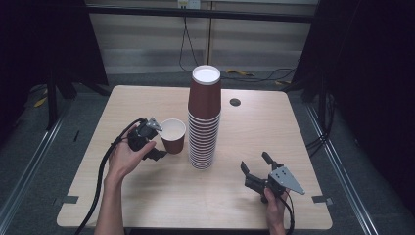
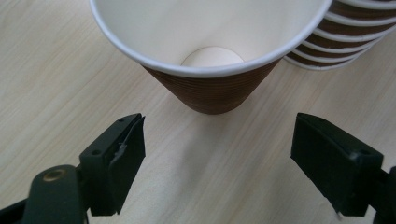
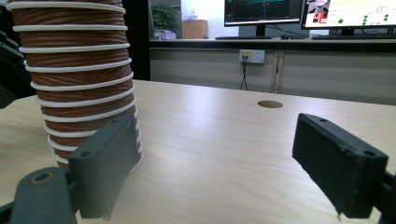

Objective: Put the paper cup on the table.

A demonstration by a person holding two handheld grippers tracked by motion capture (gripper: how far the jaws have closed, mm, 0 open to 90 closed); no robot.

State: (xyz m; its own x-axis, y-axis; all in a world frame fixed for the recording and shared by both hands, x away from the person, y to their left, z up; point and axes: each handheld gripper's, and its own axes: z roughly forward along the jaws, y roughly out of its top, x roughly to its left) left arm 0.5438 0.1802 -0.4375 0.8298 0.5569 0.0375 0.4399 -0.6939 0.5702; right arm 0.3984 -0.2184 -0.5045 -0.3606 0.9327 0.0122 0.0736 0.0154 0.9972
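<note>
A single brown paper cup [image 1: 173, 136] stands upright on the wooden table [image 1: 161, 196], just left of a tall stack of brown cups [image 1: 204, 122]. My left gripper [image 1: 159, 142] sits at the cup's left side, tilted down toward it. In the left gripper view the cup [image 2: 210, 91] stands just beyond the gripper [image 2: 219, 128], whose jaws are open and touch nothing; the stack [image 2: 336, 42] is at the upper right. My right gripper [image 1: 255, 164] rests open near the table's front right. In its view the gripper [image 3: 215, 126] holds nothing, and the stack [image 3: 79, 70] rises at the left.
A round cable hole [image 1: 235, 102] lies in the tabletop behind and to the right of the stack. Black frame posts flank the table at both sides. Monitors [image 3: 261, 11] sit on a counter beyond the far edge.
</note>
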